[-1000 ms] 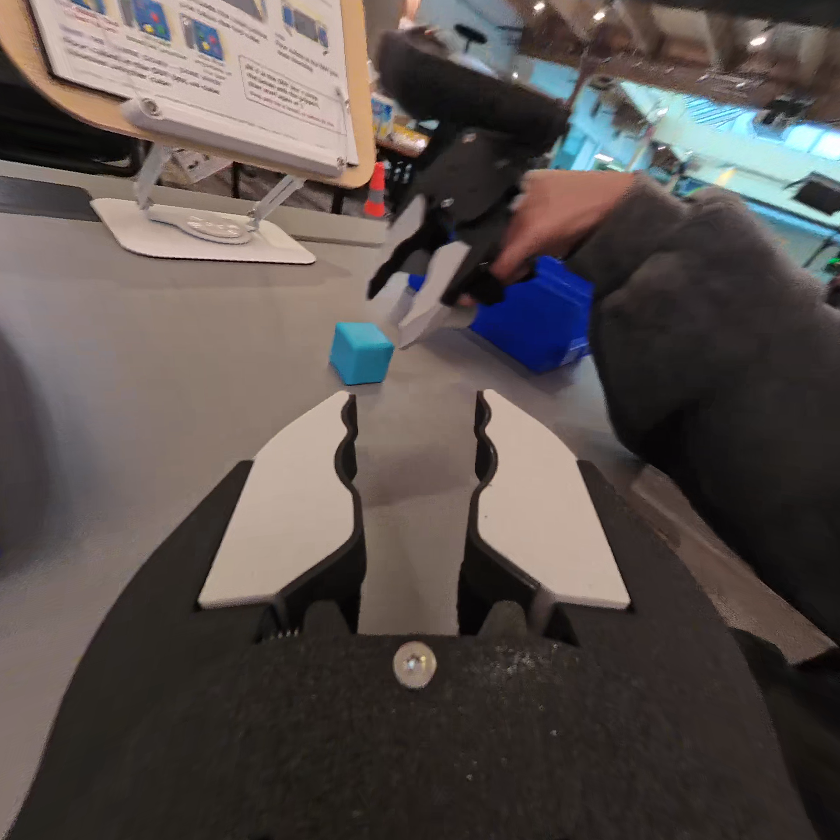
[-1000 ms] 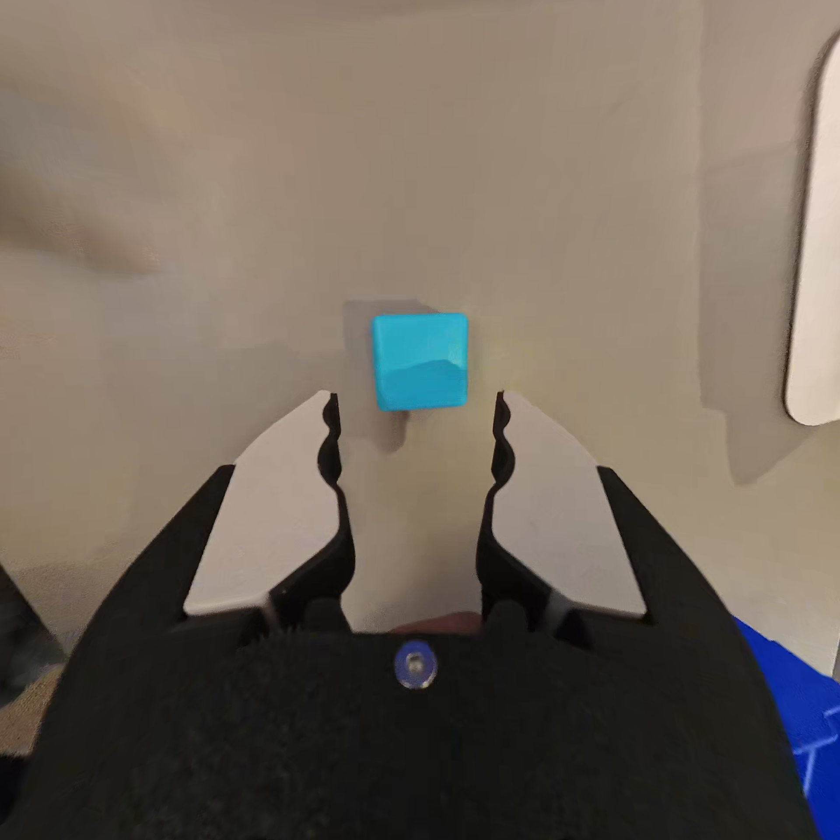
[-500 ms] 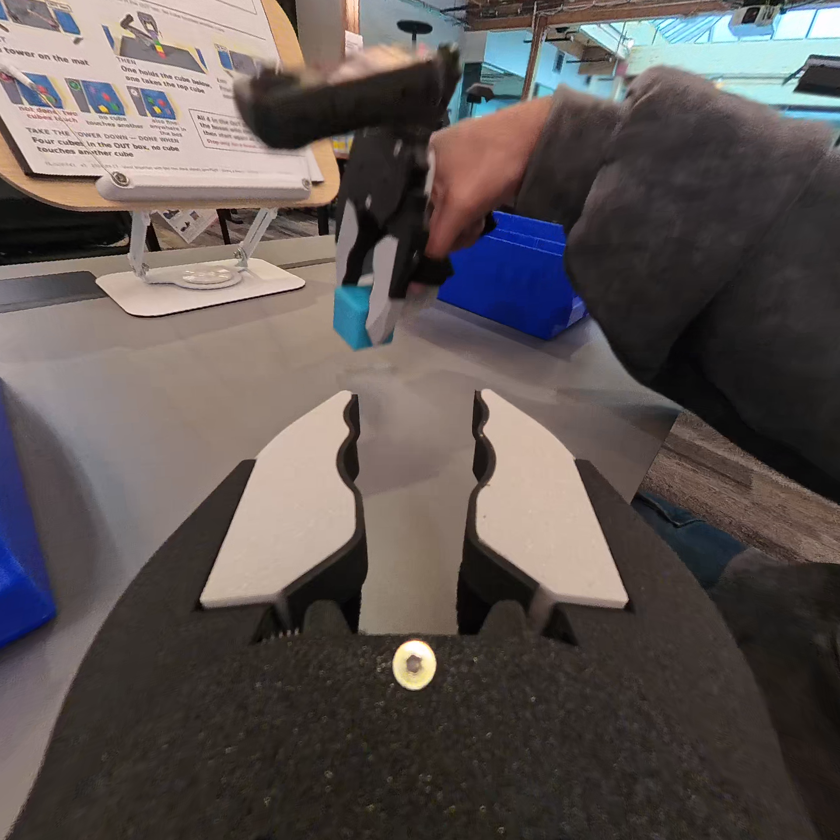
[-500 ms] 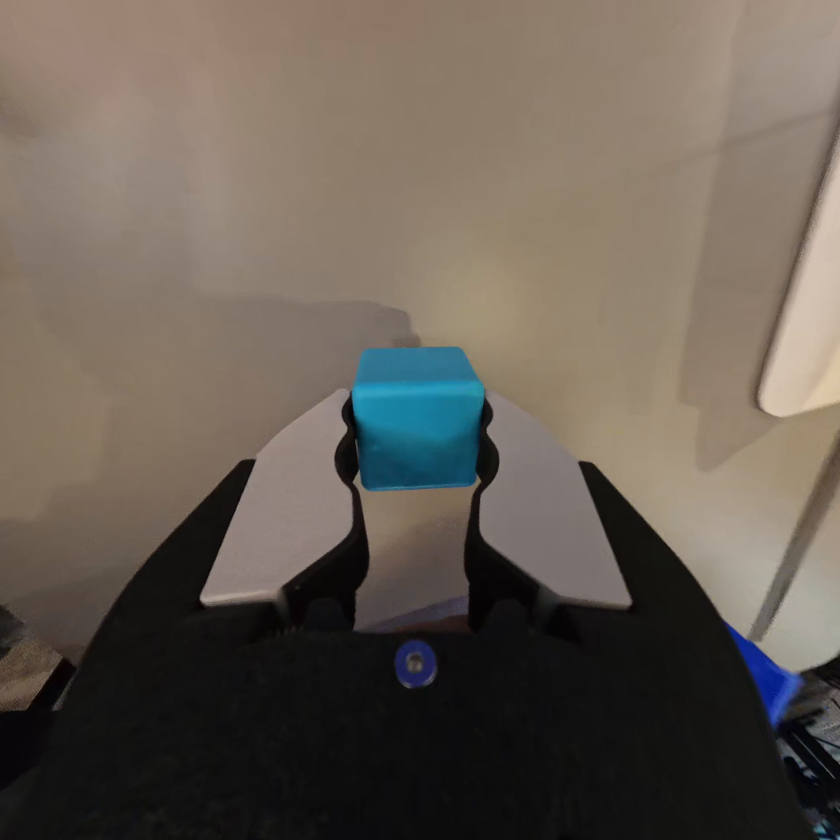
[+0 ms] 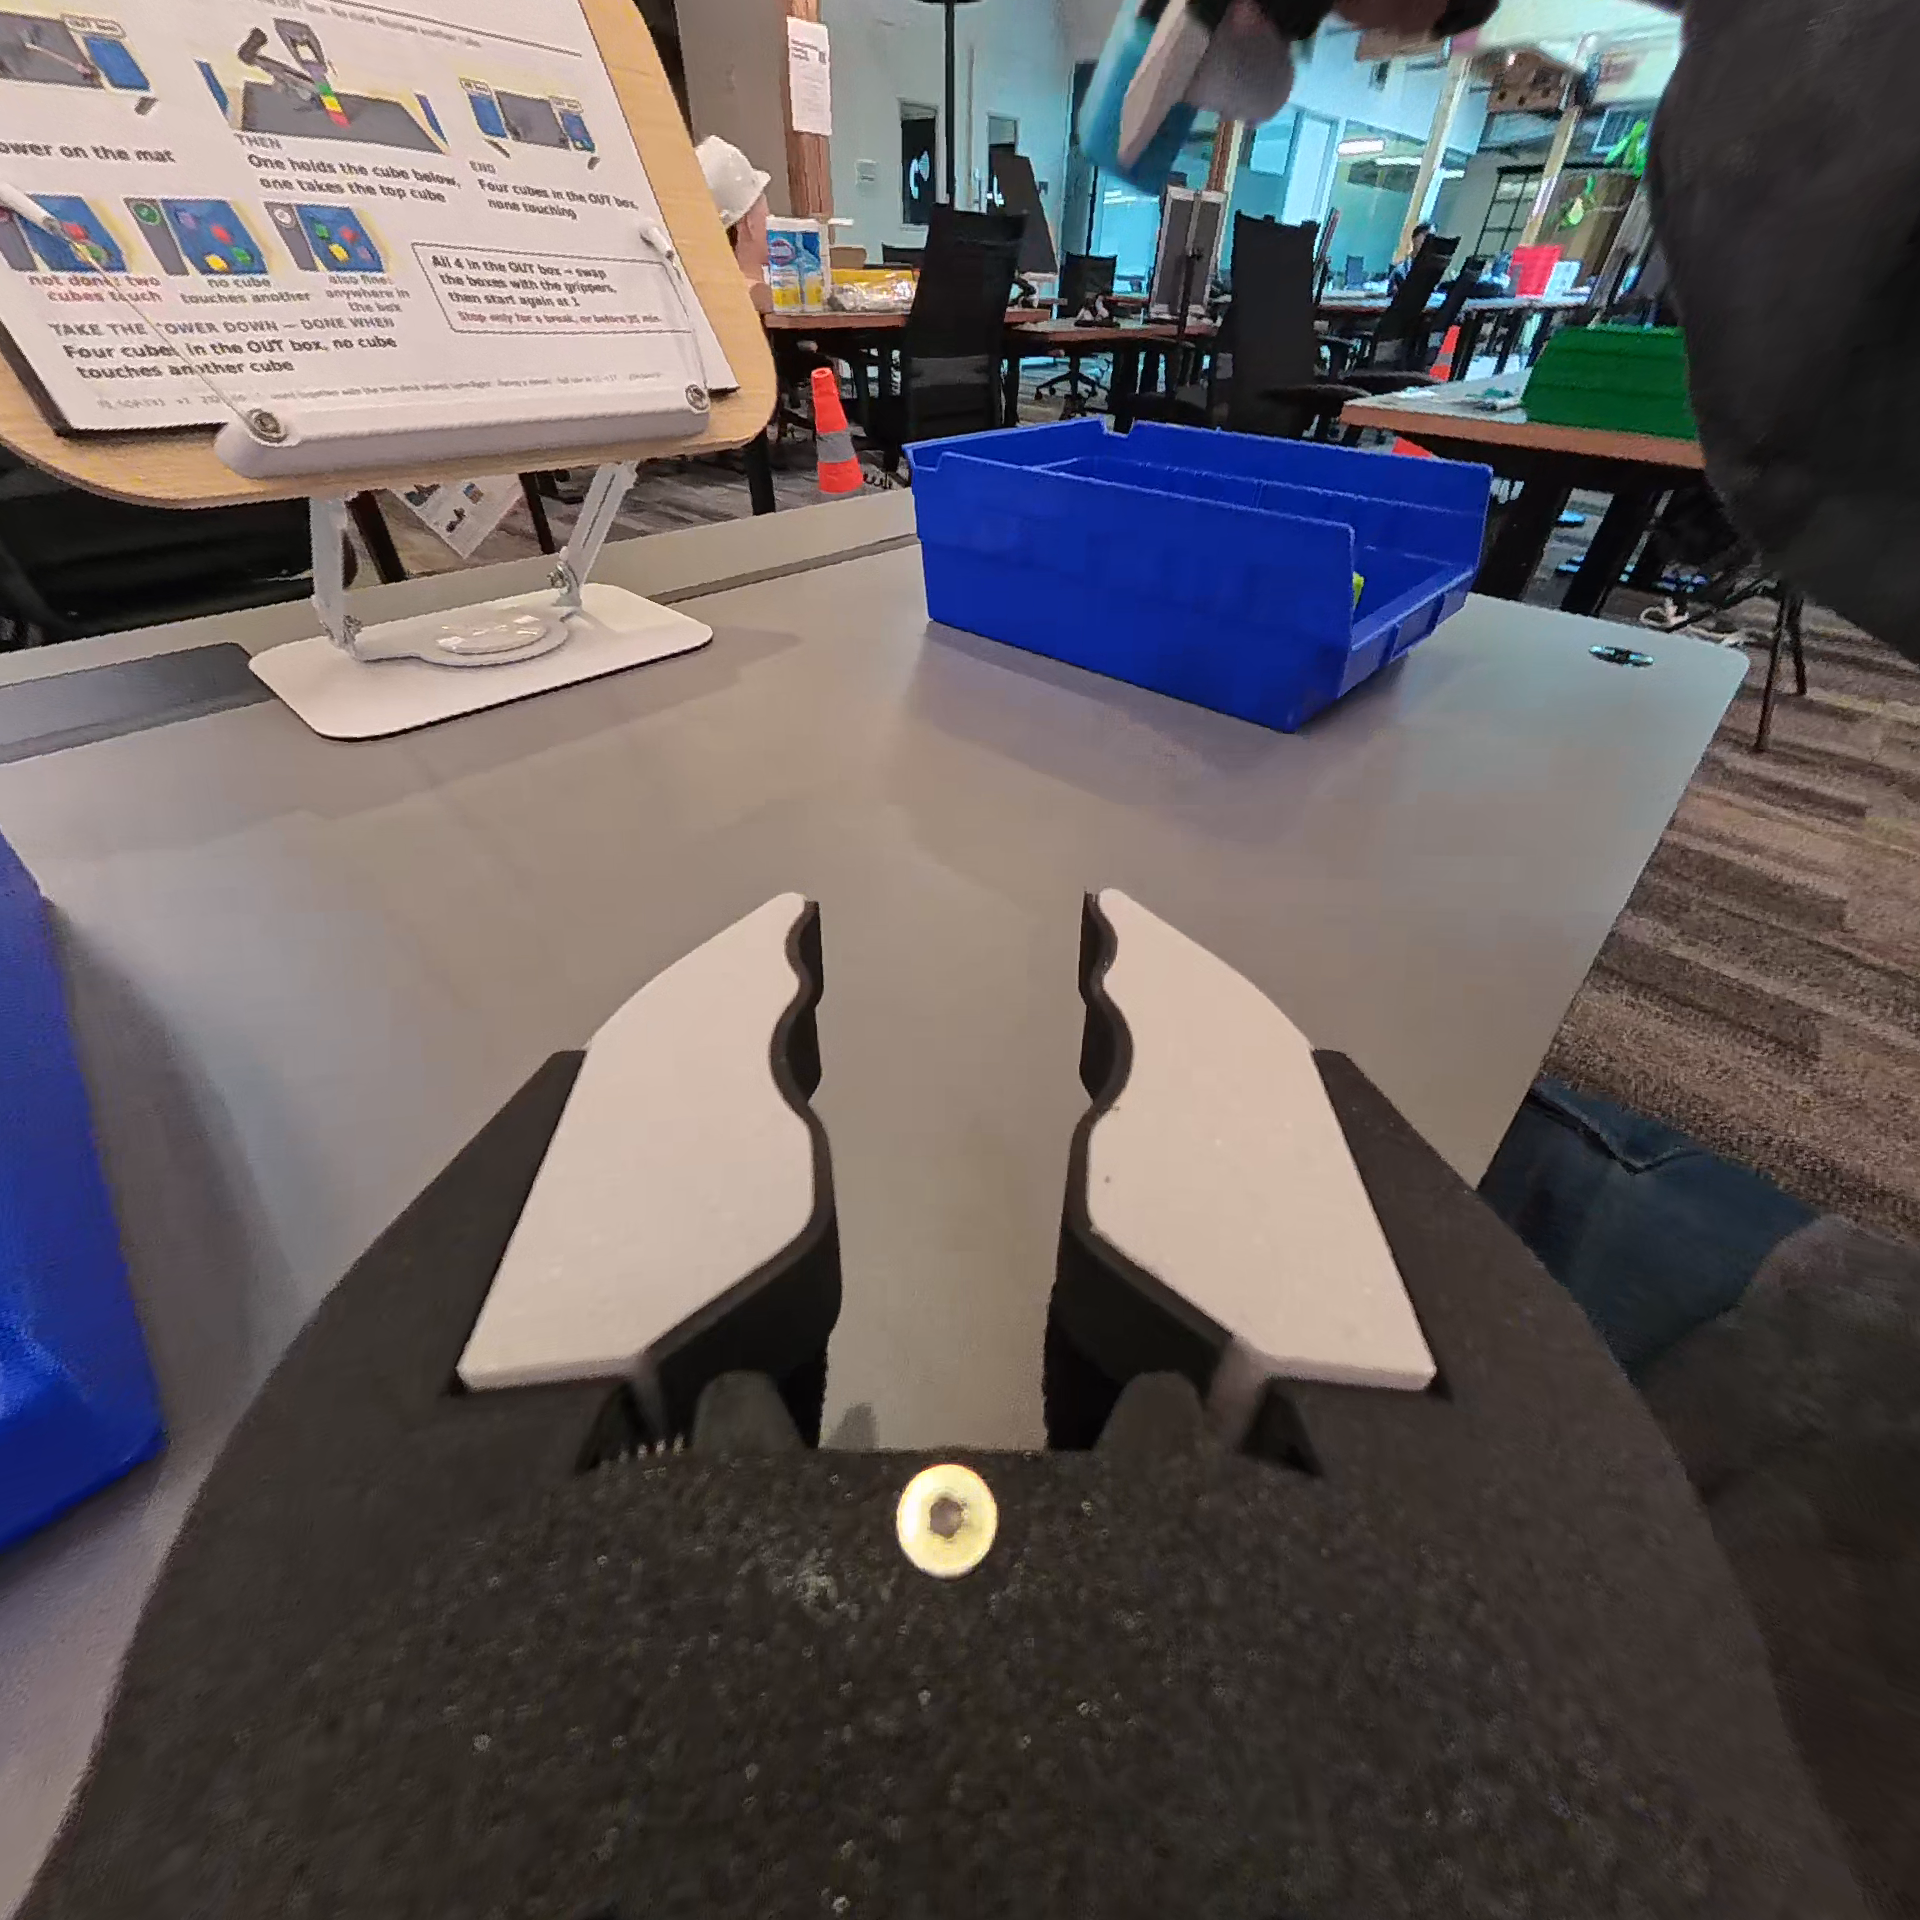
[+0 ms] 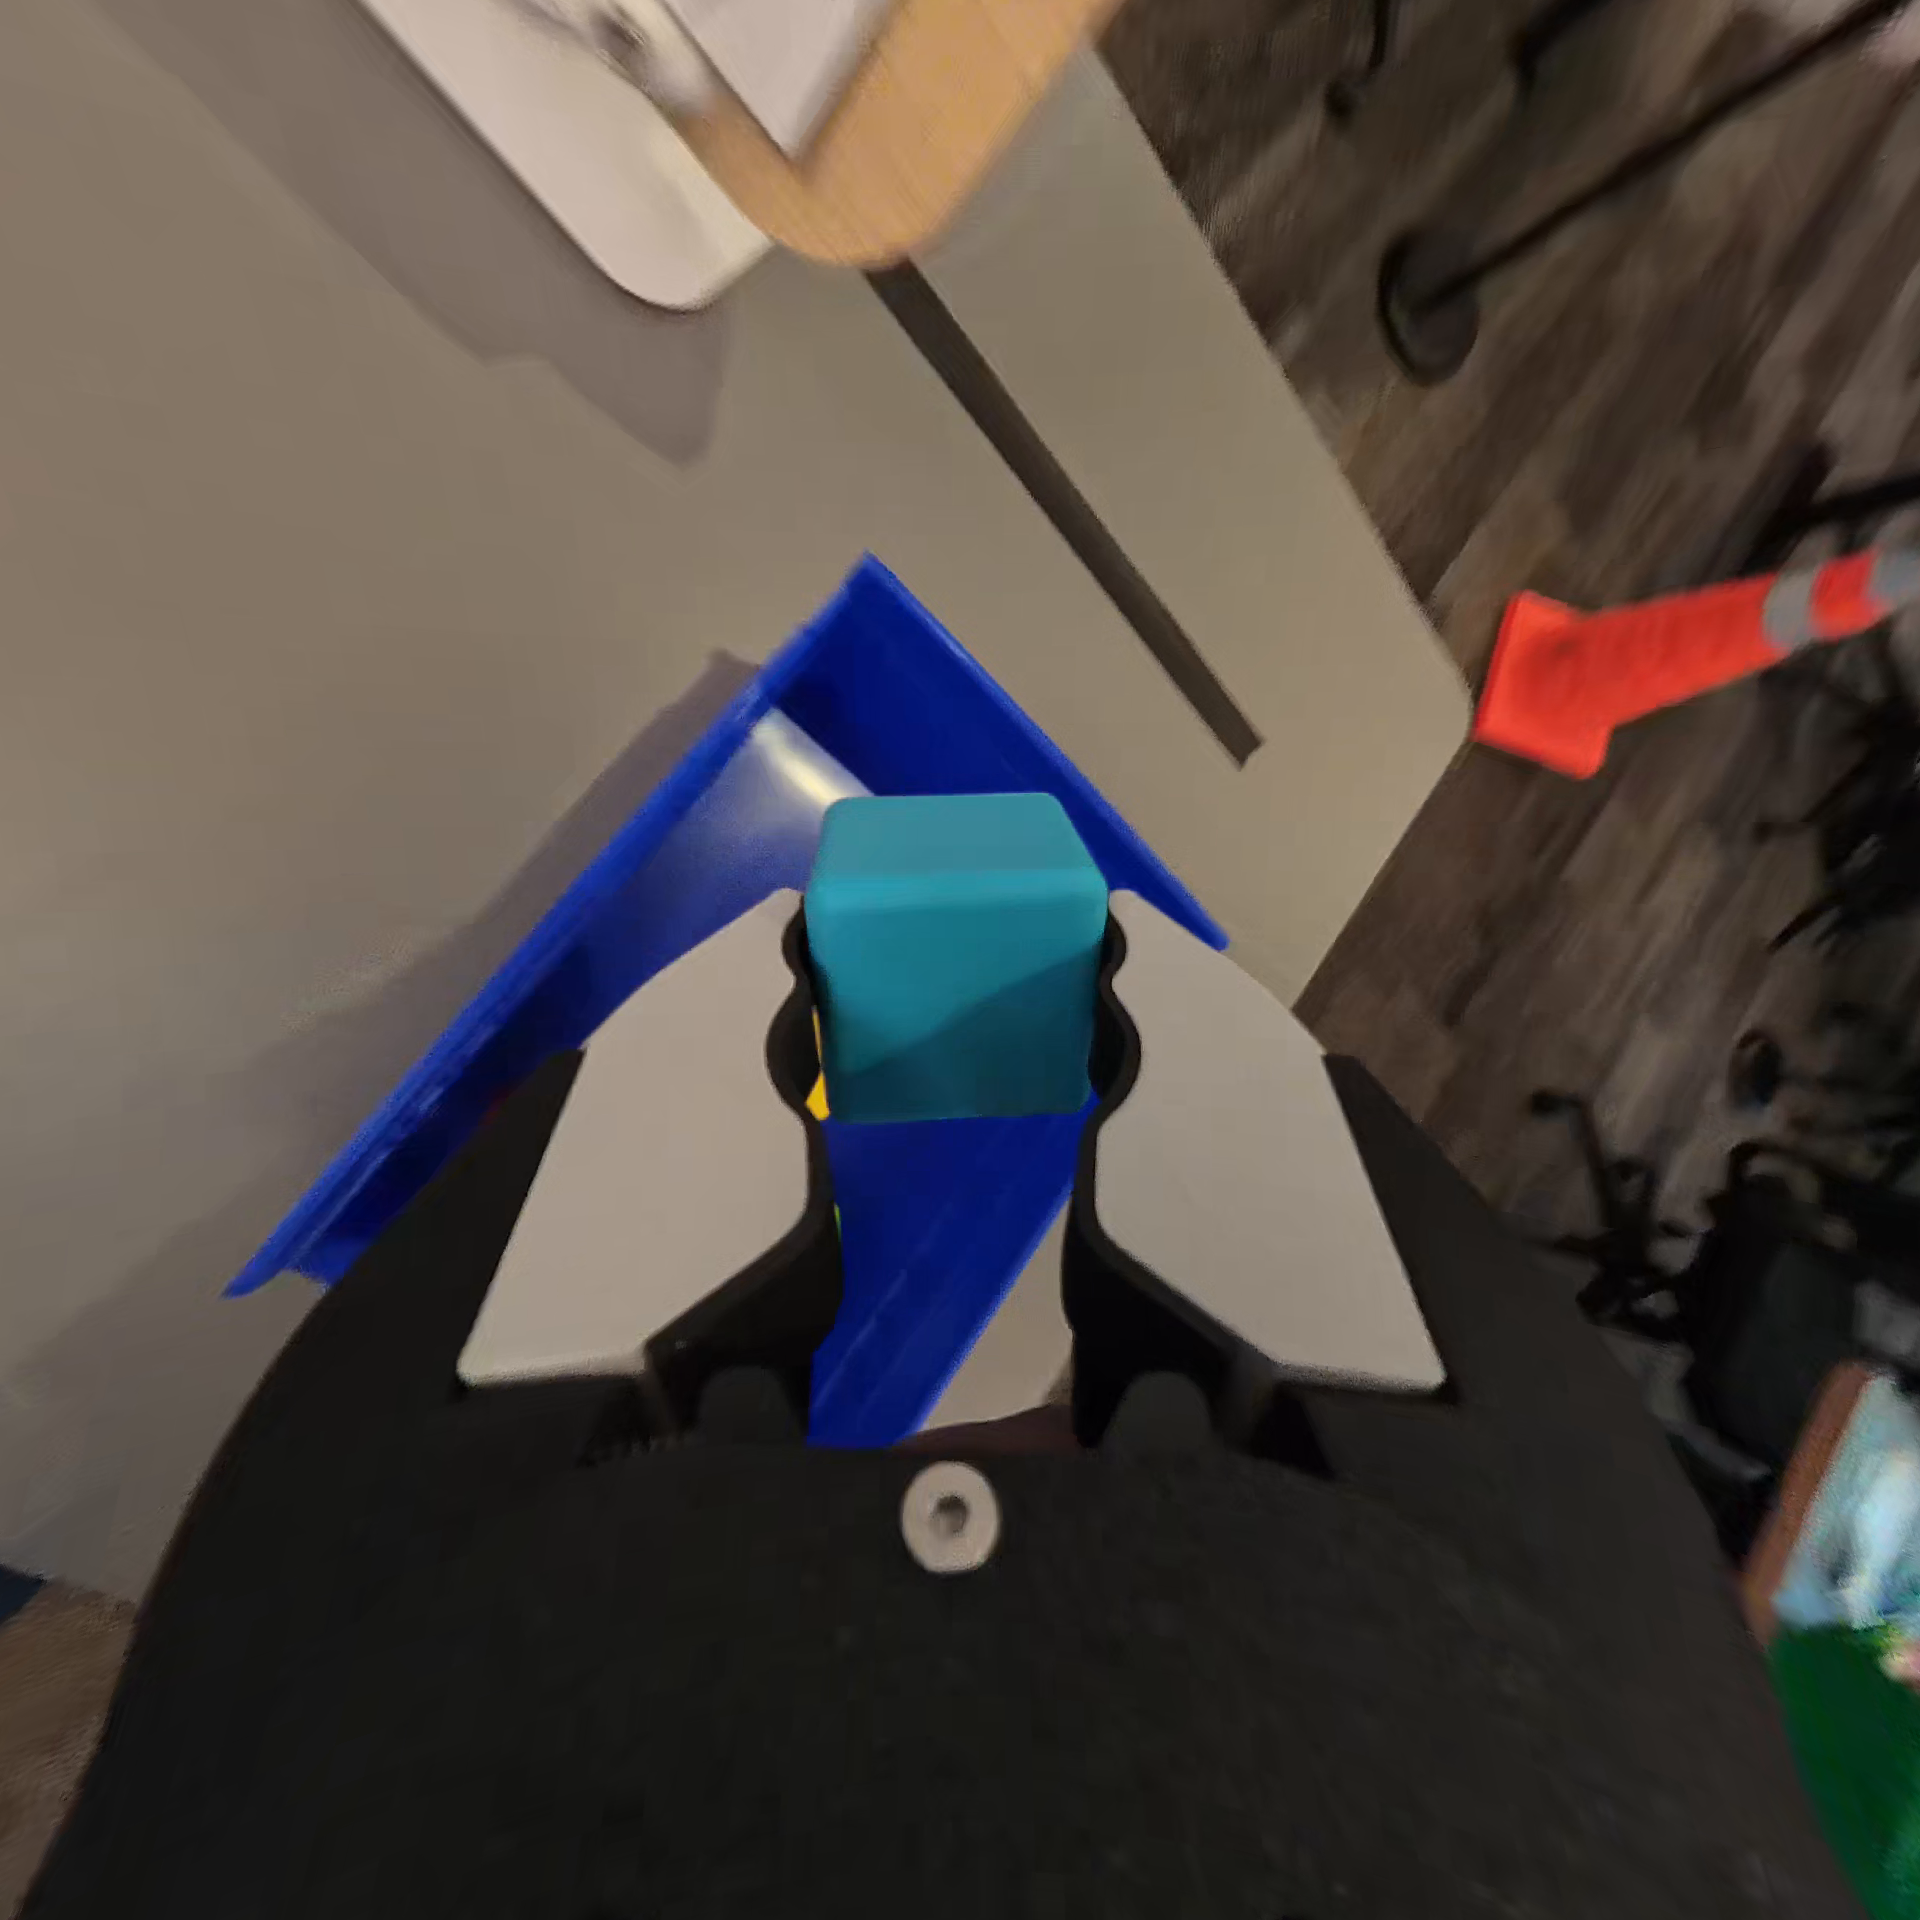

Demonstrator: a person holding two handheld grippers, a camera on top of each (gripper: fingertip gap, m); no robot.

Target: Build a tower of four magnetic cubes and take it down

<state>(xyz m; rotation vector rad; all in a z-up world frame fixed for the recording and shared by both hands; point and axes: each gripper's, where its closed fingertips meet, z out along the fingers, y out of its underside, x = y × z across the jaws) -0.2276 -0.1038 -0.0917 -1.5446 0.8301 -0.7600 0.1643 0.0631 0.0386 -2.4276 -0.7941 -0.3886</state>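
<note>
My right gripper (image 6: 951,935) is shut on a light blue cube (image 6: 951,956) and holds it in the air above a blue bin (image 6: 727,831) on the grey table. A sliver of a yellow cube (image 6: 818,1091) shows in the bin beside the blue cube. In the left wrist view the right gripper with the cube (image 5: 1117,94) is blurred at the top edge, high above the same blue bin (image 5: 1143,582). My left gripper (image 5: 945,925) is open and empty, low over the bare grey table (image 5: 727,831).
An instruction sheet on a wooden stand (image 5: 343,239) stands at the back left on a white base (image 5: 478,665). A second blue bin (image 5: 52,1195) is at the left edge. The table's right edge (image 5: 1621,935) drops to carpet. An orange cone (image 6: 1662,655) stands on the floor.
The right gripper closed on the light blue cube, lifted it off the table and carried it up and over the blue bin. The left gripper stayed open and swung slightly right.
</note>
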